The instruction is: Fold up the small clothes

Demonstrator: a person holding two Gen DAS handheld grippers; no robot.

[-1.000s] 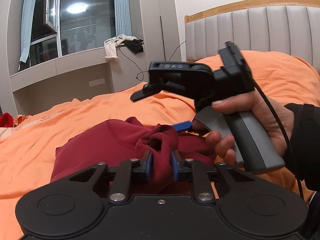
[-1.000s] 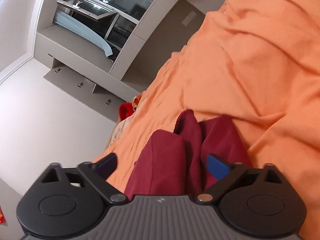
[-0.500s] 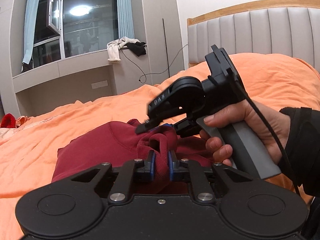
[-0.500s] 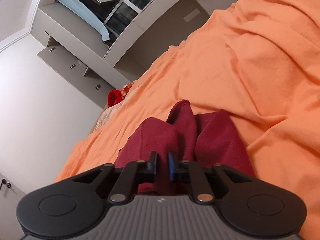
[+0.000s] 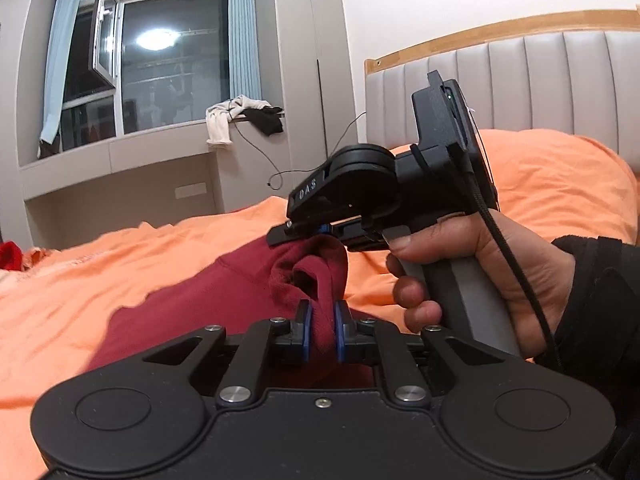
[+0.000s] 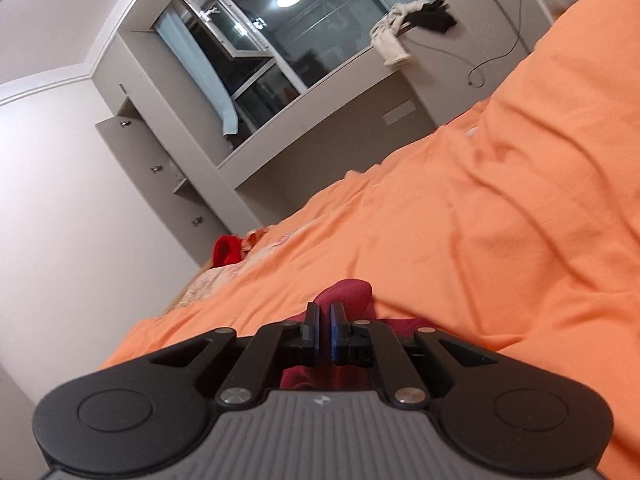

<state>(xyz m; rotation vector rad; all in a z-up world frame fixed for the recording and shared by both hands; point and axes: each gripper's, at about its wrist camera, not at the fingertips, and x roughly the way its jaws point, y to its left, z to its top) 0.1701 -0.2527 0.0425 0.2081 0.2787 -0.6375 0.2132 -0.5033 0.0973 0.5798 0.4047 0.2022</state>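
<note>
A dark red garment (image 5: 192, 300) lies crumpled on the orange bedspread (image 5: 80, 288). My left gripper (image 5: 322, 330) is shut on a bunched fold of it, and the cloth rises between the blue pads. Just beyond, a hand (image 5: 480, 264) holds my right gripper (image 5: 304, 234), shut on the top of the same raised fold. In the right wrist view the right gripper (image 6: 324, 332) stands with its jaws nearly together. The red garment (image 6: 348, 296) shows just past and below them. The cloth strip stretches between both grippers, lifted off the bed.
A padded grey headboard (image 5: 540, 92) stands at the right. Clothes (image 5: 240, 120) and a cable hang off the window ledge behind the bed. A bright red item (image 6: 228, 250) lies at the bed's far edge. The orange cover spreads wide to the left.
The right gripper went from wide open to shut on the garment's fold, then rolled and rose, pulling the fold up. The left gripper kept its hold and shifted slightly.
</note>
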